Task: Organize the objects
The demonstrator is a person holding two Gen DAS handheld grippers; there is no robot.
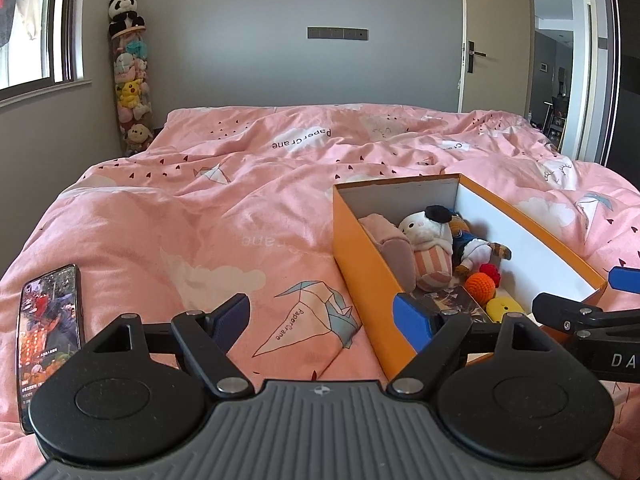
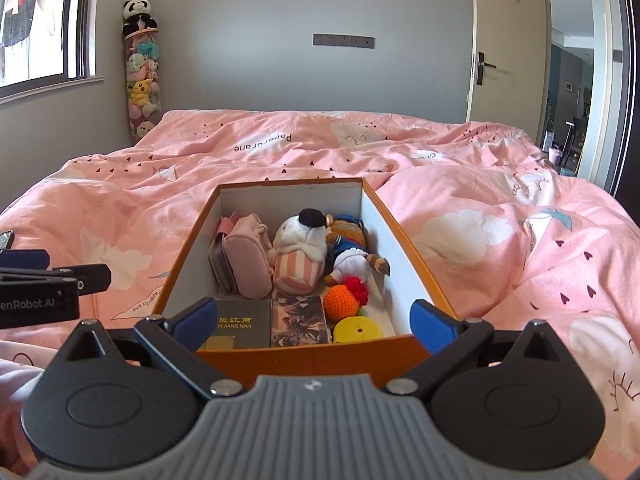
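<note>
orange box (image 2: 292, 360), near wall hiding yellow toy (image 2: 357, 330)

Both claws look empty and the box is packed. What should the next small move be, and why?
Probably swing the left claw over to the phone lying on the duvet. It seems the only loose item outside the box, and both claws are open, the right claw at the box's near wall.

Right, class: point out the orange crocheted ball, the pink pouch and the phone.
orange crocheted ball (image 2: 340, 303), right wrist view, middle of its knitted surface.
pink pouch (image 2: 247, 264), right wrist view, its front face.
phone (image 1: 49, 332), left wrist view, lit screen.
</note>
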